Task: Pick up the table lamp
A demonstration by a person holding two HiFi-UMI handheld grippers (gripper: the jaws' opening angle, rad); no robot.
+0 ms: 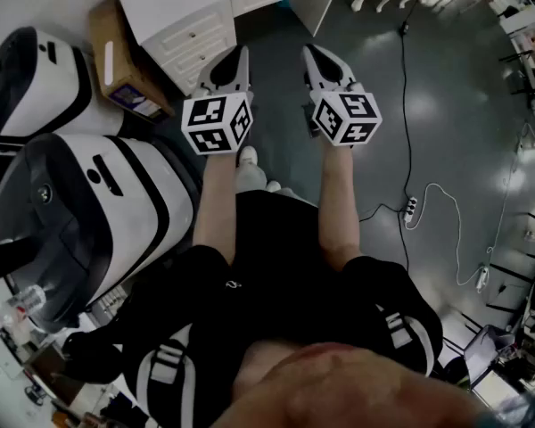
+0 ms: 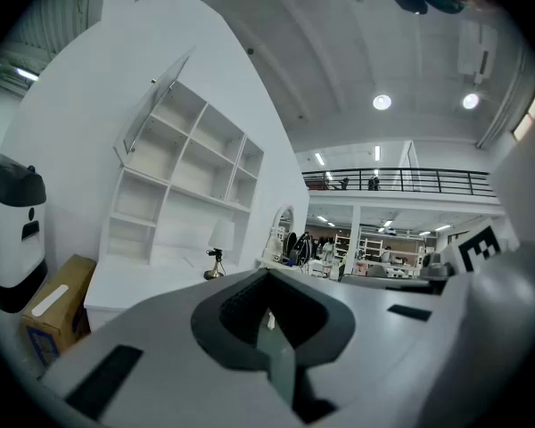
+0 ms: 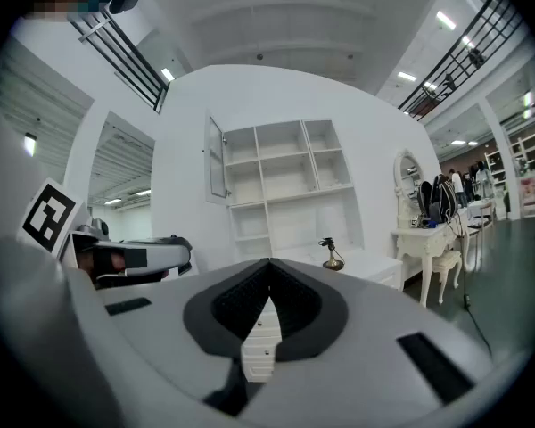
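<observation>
The table lamp (image 2: pixel 218 259) is small, with a white shade and a brass base. It stands on the white desk (image 2: pixel 134 279) below the open shelf unit (image 2: pixel 183 181), far ahead of both grippers. The right gripper view also shows the lamp (image 3: pixel 332 253) on the desk top, to the right of the jaws. My left gripper (image 2: pixel 267 275) is shut with nothing in it, and so is my right gripper (image 3: pixel 269 262). In the head view the left gripper (image 1: pixel 242 53) and right gripper (image 1: pixel 308 52) are held side by side and point level toward the desk (image 1: pixel 187 12). The lamp is outside that view.
A cardboard box (image 1: pixel 125 61) stands on the floor left of the desk drawers. Two large white-and-black machines (image 1: pixel 80 212) stand close on my left. A cable and power strip (image 1: pixel 411 208) lie on the grey floor to the right. A white dressing table (image 3: pixel 432 234) stands further right.
</observation>
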